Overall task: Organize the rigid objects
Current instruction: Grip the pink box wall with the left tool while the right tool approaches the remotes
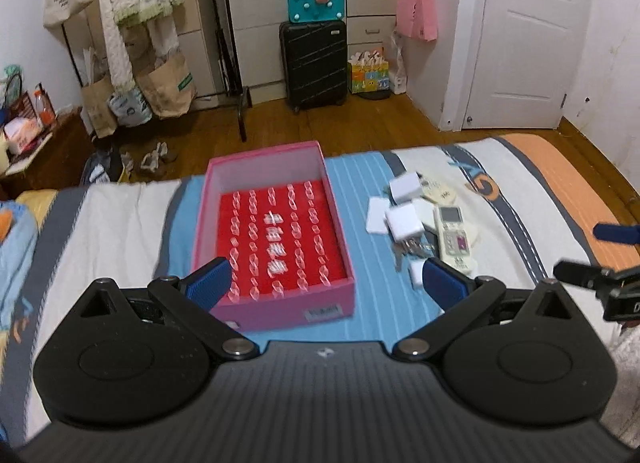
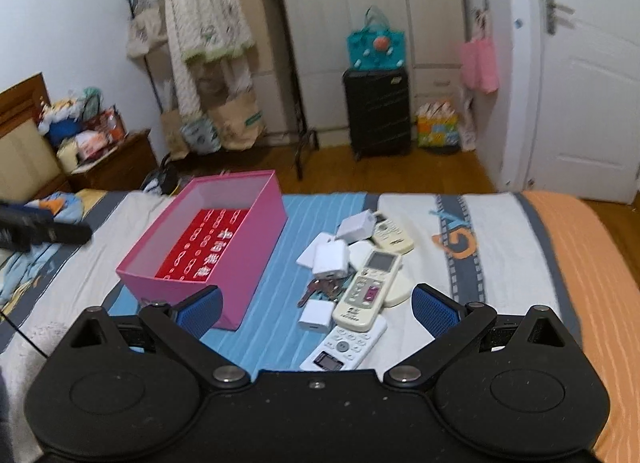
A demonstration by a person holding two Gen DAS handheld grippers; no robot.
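Covering the scene, a striped bed (image 2: pixel 500 247) carries a pink box (image 2: pixel 256 223) near its far edge, red-lined and otherwise bare. Beside it toward the orange end, remotes (image 2: pixel 370 287), white chargers (image 2: pixel 330 259) and keys (image 2: pixel 320 289) are heaped together. The left gripper (image 1: pixel 326 281) and right gripper (image 2: pixel 316 307) are held spread wide, grasping nothing.

Bed (image 2: pixel 500 247), striped sheet: pink box (image 2: pixel 256 247); beside it remotes (image 2: pixel 370 287), white chargers (image 2: pixel 330 259), keys (image 2: pixel 320 289).
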